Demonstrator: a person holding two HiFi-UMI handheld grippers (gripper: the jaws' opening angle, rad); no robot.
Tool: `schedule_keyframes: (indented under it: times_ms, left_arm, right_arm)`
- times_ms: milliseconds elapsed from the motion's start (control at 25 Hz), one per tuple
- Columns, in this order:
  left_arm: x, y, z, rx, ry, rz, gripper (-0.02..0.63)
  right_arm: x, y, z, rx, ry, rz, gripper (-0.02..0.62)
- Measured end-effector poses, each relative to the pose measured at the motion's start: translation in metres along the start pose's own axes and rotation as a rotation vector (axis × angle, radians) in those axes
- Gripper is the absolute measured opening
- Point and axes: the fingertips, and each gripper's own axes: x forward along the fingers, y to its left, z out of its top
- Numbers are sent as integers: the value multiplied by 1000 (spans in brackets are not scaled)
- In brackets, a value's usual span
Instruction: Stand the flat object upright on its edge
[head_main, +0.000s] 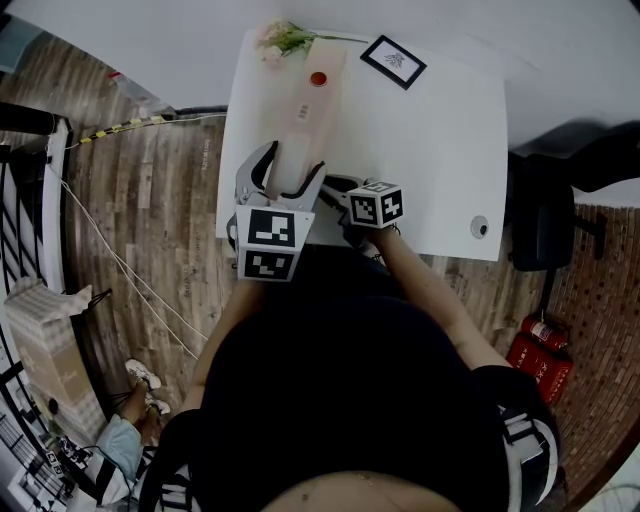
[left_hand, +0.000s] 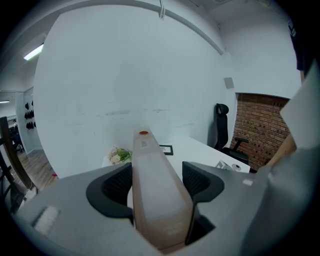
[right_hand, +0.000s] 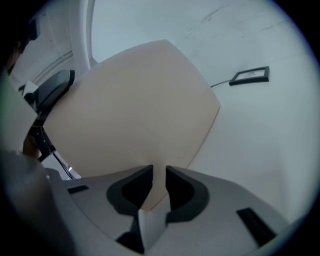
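Observation:
A long, flat beige box (head_main: 303, 112) with a red round sticker at its far end stands on its narrow edge on the white table (head_main: 430, 150). My left gripper (head_main: 281, 186) clamps the box's near end across its thickness. In the left gripper view both pads press its sides (left_hand: 157, 172) and its top edge (left_hand: 150, 165) runs away from me. My right gripper (head_main: 343, 200) comes in from the right. In the right gripper view its jaws (right_hand: 159, 174) are shut on a thin lower corner of the box's broad face (right_hand: 135, 110).
A bunch of flowers (head_main: 285, 38) and a black picture frame (head_main: 393, 61) lie at the table's far end. A small round object (head_main: 480, 227) sits near its right front corner. A black office chair (head_main: 545, 225) and red extinguishers (head_main: 535, 355) stand to the right.

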Motion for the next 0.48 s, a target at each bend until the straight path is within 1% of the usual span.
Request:
schedule_keyframes:
  times_ms: [480]
  left_arm:
    - [2,-2,0,12,-5,-24,322]
  right_arm:
    - [2,-1,0,6,-4,-11,91]
